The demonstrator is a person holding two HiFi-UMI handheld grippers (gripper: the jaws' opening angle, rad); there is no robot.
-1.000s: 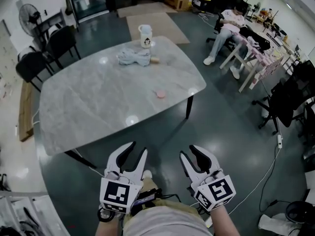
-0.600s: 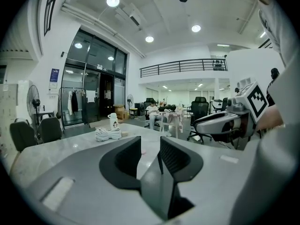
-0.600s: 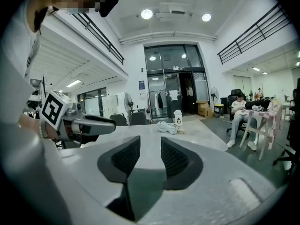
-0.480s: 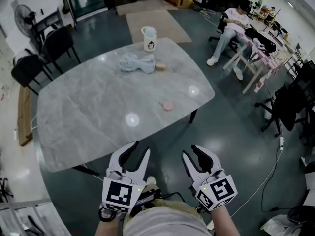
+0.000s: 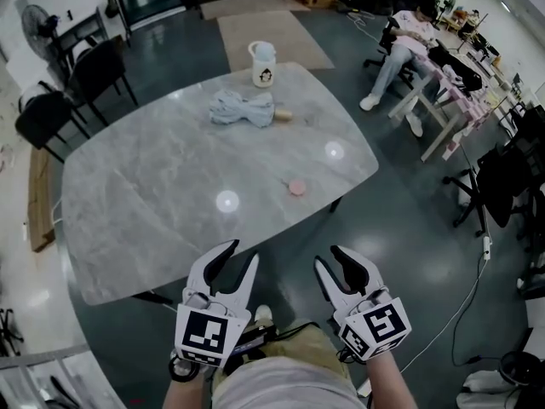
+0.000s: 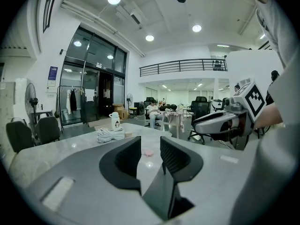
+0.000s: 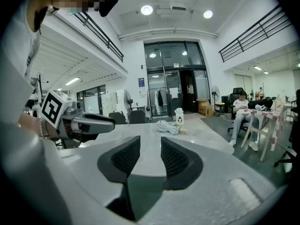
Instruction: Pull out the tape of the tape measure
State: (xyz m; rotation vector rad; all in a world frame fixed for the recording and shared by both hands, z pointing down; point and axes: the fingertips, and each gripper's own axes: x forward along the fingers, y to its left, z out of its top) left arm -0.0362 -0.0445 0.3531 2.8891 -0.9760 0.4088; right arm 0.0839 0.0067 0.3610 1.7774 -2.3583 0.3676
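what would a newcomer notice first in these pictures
The big grey marble table fills the middle of the head view, with a crumpled cloth and a white mug at its far end and a small pink disc nearer the right edge. Short of its near edge, the left gripper and right gripper hang open and empty.

My head camera looks steeply down from above, just short of the near edge of the grey marble-topped table (image 5: 153,203), seeing its whole top. Cameras on my left gripper (image 5: 240,254) and right gripper (image 5: 330,258) sit low before that edge, facing level across it. All share the tabletop.
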